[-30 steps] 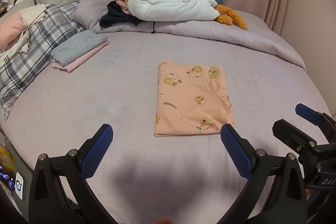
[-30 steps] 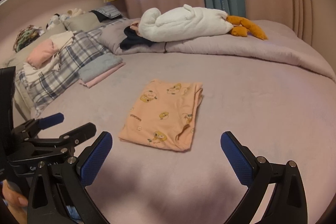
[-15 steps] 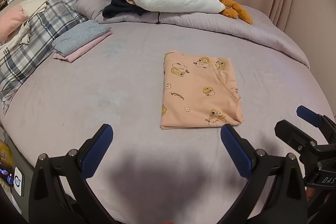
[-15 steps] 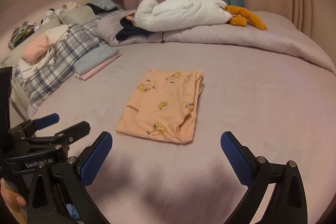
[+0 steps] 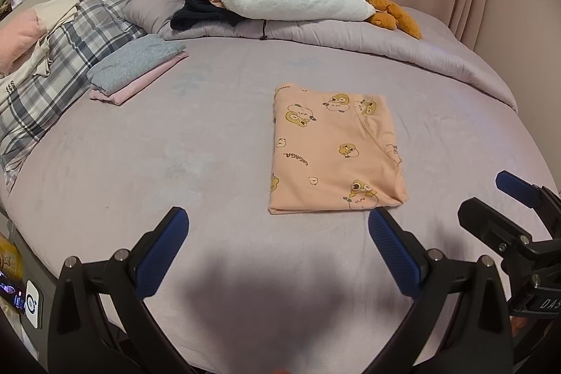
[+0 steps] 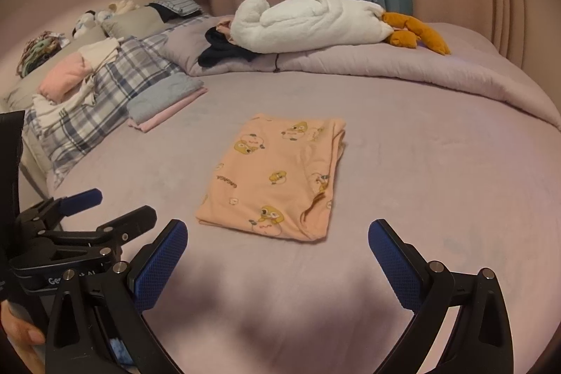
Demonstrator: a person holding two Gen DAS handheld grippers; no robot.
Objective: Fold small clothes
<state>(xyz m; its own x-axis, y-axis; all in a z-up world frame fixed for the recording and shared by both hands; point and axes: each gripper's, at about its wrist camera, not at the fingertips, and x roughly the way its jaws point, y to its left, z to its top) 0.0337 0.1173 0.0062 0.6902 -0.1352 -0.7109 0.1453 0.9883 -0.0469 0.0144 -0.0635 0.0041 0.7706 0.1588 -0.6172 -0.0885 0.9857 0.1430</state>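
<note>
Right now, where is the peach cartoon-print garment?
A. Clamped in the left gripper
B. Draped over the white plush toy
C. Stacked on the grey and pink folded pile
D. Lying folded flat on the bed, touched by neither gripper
D: the peach garment lies folded flat on the bed, while the left gripper and right gripper are both open and short of it.

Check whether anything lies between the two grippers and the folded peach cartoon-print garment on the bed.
Nothing visible does. The folded peach cartoon-print garment lies alone on bare lilac bedsheet. Only open sheet separates it from the open left gripper and open right gripper. The folded grey and pink stack sits well off to the left.
</note>
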